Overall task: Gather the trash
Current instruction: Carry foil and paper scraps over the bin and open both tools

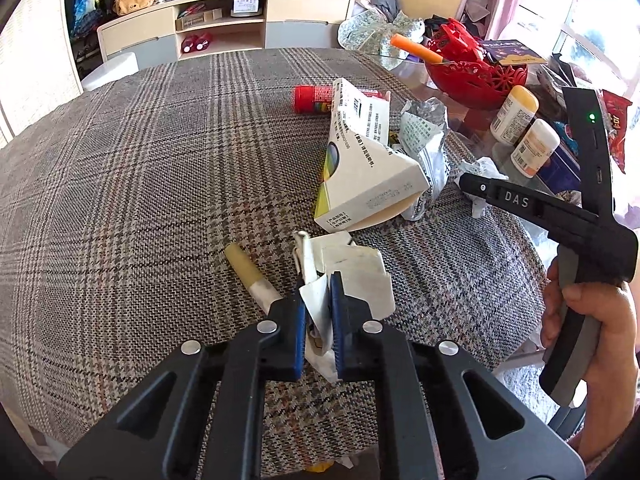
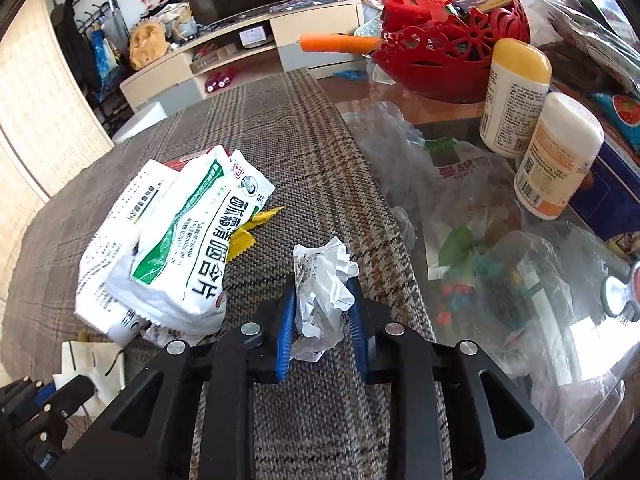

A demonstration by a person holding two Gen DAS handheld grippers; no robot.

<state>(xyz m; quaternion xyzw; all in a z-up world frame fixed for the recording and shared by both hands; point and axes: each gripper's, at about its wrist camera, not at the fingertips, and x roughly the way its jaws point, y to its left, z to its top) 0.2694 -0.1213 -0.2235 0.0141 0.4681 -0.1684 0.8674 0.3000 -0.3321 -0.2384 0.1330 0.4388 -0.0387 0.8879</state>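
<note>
On the plaid cloth (image 1: 140, 168), a cream-tipped stick (image 1: 244, 276) is lying at the near left, just beside the left gripper (image 1: 318, 312). That gripper's blue-padded fingers are pinching together on a folded white paper scrap (image 1: 352, 276), which is spreading out past the fingertips onto the cloth. Farther off, a red tube (image 1: 310, 98) is lying on its side, with a white printed carton (image 1: 360, 172) tilting in front of it and a silvery crumpled wrapper (image 1: 424, 132) touching the carton's right side.

In the right wrist view, a white and green packet (image 2: 192, 240) is resting on the carton at the left, with a yellow wrapper scrap (image 2: 250, 232) poking out beside it. The right gripper (image 2: 324, 300) is closing its fingers around a crumpled white paper ball (image 2: 324, 292), which is sitting on the cloth between the blue pads. To the right, clear plastic bags (image 2: 480, 240) are lying on the glass tabletop (image 2: 592, 360), two white bottles (image 2: 516, 96) are standing upright, and a red openwork basket (image 2: 452, 48) is sitting at the far side.
</note>
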